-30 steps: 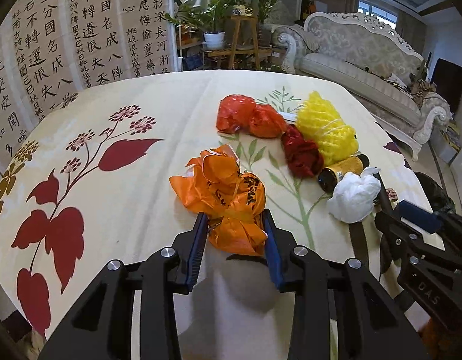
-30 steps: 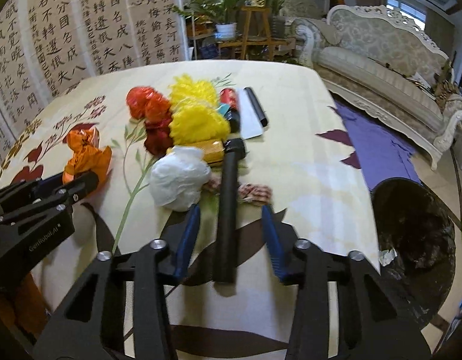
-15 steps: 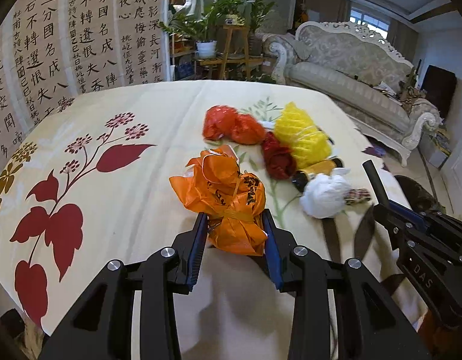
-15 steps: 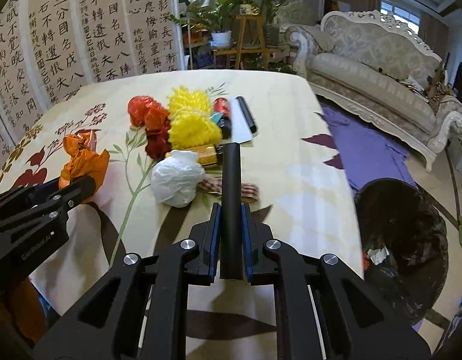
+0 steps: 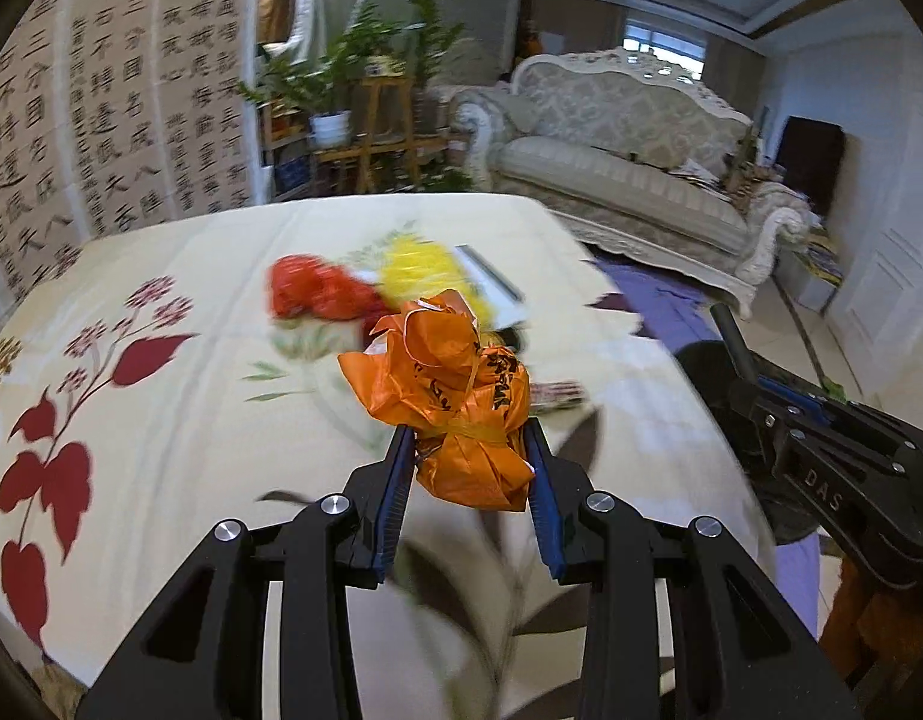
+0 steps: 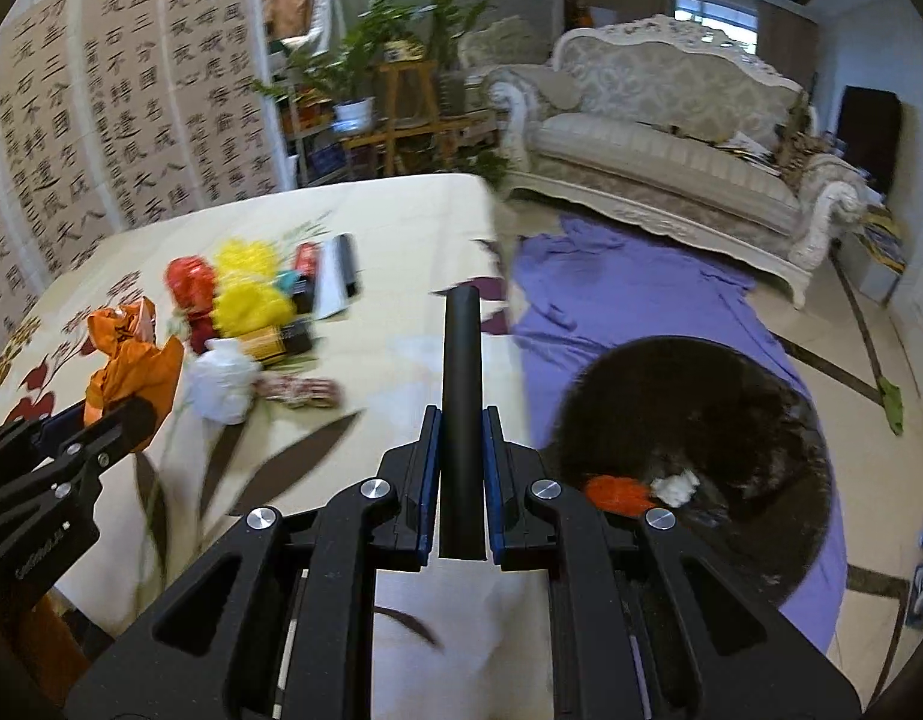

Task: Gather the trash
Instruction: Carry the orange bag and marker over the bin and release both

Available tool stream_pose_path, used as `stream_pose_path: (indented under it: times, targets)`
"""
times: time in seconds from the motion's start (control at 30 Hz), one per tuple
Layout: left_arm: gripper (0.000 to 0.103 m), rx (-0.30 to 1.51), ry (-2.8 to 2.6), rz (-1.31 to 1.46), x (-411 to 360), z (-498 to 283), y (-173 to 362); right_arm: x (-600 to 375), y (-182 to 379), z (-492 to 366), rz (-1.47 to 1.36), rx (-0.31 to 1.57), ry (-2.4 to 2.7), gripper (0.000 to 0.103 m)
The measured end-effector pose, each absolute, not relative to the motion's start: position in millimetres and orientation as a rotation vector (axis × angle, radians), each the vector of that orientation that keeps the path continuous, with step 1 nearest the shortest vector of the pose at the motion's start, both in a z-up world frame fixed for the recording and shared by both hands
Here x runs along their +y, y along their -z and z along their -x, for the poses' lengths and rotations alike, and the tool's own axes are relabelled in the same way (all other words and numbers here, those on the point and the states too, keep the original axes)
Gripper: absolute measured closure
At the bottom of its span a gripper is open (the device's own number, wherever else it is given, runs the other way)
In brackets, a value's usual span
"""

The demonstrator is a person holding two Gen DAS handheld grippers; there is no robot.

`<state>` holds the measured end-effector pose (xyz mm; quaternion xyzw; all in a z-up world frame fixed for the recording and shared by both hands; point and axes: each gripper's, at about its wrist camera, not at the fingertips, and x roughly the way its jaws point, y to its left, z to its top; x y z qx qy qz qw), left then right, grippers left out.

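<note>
My left gripper (image 5: pixel 469 450) is shut on a crumpled orange plastic bag (image 5: pixel 449 384) and holds it above the table; the bag also shows in the right wrist view (image 6: pixel 131 360). My right gripper (image 6: pixel 461 420) is shut on a black tube (image 6: pixel 461 372) that points forward, lifted near the table's right edge. A black trash bin (image 6: pixel 731 396) stands on the floor to the right, with orange and white scraps inside. On the table lie red bags (image 6: pixel 188 282), yellow foam nets (image 6: pixel 245 288), a white wad (image 6: pixel 221 381), a brown bottle (image 6: pixel 275 342) and a patterned wrapper (image 6: pixel 299 390).
The table has a cream floral cloth (image 5: pixel 161 420). A purple cloth (image 6: pixel 629 288) lies on the floor beside the bin. A white sofa (image 6: pixel 671 144) stands behind, plants on a wooden stand (image 6: pixel 401 90) at the back, a calligraphy screen (image 6: pixel 101 108) on the left.
Both grippers have swung right and lifted with their loads. The black tube is now clear of the table and the bin has come closer in the right wrist view.
</note>
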<state>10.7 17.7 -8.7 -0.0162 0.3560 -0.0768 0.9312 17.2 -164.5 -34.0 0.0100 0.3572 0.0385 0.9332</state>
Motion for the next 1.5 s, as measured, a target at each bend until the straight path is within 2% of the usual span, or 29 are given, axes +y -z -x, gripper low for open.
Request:
stream_pose_path:
  times: [0.43, 1.13, 1.2, 1.23, 1.27, 1.33, 1.5]
  targets:
    - [0.066, 0.721, 0.339, -0.058, -76.6, -32.1, 12.5, -247.3, 42.9, -6.0, -0.091, 0.718, 0.112, 0.09]
    - [0.066, 0.756, 0.428, -0.186, -164.5, -69.5, 43.9, -318.1, 81.6, -30.2, -0.193, 0.759, 0.192, 0.09]
    - [0.064, 0.758, 0.439, -0.195, -168.9, -73.5, 44.7, -323.6, 85.3, -34.4, -0.206, 0.769, 0.187, 0.09]
    - [0.059, 0.76, 0.439, -0.196, -169.9, -75.4, 44.8, -326.2, 87.1, -36.0, -0.214, 0.77, 0.185, 0.088]
    - [0.05, 0.77, 0.439, -0.192, -170.0, -77.5, 45.0, -328.0, 87.9, -36.5, -0.22, 0.768, 0.187, 0.081]
    - [0.04, 0.772, 0.427, -0.177, -168.2, -79.1, 44.6, -331.9, 91.0, -38.7, -0.231, 0.774, 0.187, 0.071]
    - [0.036, 0.779, 0.403, -0.144, -160.8, -78.9, 43.3, -336.3, 92.0, -40.0, -0.238, 0.775, 0.201, 0.069]
